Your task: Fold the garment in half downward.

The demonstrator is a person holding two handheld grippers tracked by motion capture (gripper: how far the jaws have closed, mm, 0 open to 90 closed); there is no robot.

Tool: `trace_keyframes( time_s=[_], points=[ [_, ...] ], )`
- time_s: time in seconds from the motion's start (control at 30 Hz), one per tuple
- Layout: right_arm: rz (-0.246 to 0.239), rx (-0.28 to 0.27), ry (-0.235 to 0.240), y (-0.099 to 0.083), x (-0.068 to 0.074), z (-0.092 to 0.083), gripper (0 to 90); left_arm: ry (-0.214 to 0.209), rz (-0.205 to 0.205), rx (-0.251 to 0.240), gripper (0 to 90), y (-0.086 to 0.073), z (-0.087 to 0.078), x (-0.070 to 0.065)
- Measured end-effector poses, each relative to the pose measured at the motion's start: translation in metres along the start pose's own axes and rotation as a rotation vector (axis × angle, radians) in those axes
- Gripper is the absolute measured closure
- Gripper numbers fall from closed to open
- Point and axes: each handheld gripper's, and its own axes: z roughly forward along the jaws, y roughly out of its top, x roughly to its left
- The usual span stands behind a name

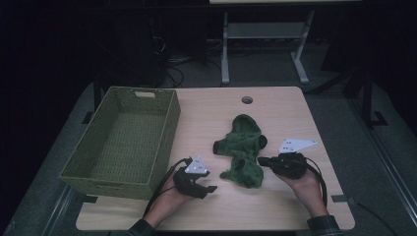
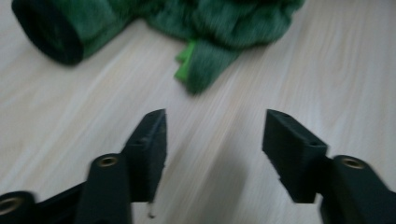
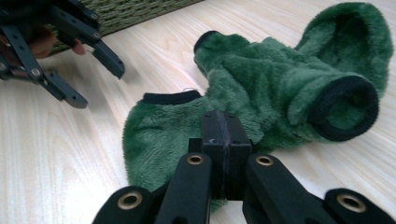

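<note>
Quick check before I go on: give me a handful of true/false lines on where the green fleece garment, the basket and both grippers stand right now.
1. The green fleece garment lies on the table, outside the wicker basket. True.
2. The basket holds a folded cloth. False: nothing can be seen inside it.
3. The left gripper has its jaws apart with only tabletop between them. True.
4. The right gripper is wide open. False: its jaws are closed together, at the garment's edge; whether any fabric is pinched cannot be told.
5. The basket sits on the person's right side of the table. False: it sits on the left.
</note>
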Motion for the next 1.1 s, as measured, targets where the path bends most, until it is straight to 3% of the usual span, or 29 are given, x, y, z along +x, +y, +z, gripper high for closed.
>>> trace_keyframes(
  time_s=[0.2, 0.43, 0.77, 0.9, 1.1],
  points=[
    [0.033, 0.008, -0.008, 0.000, -0.006, 0.001, 90.0, -0.065, -0.006, -0.028, 62.9, 0.028, 0.001, 0.003],
    [0.054, 0.013, -0.017, 0.006, -0.010, 0.001, 90.0, -0.110, 0.040, -0.058, 88.3, 0.061, 0.011, -0.001],
    [0.067, 0.028, -0.031, 0.013, -0.017, 0.005, 90.0, -0.126, 0.051, -0.118, 88.5, 0.096, 0.027, 0.008],
    [0.068, 0.024, -0.034, 0.021, -0.022, 0.007, 90.0, -0.138, 0.050, -0.095, 87.6, 0.098, 0.041, 0.009],
    [0.076, 0.021, -0.029, 0.032, -0.029, 0.015, 90.0, -0.144, 0.048, -0.036, 87.6, 0.088, 0.058, 0.010]
  ],
)
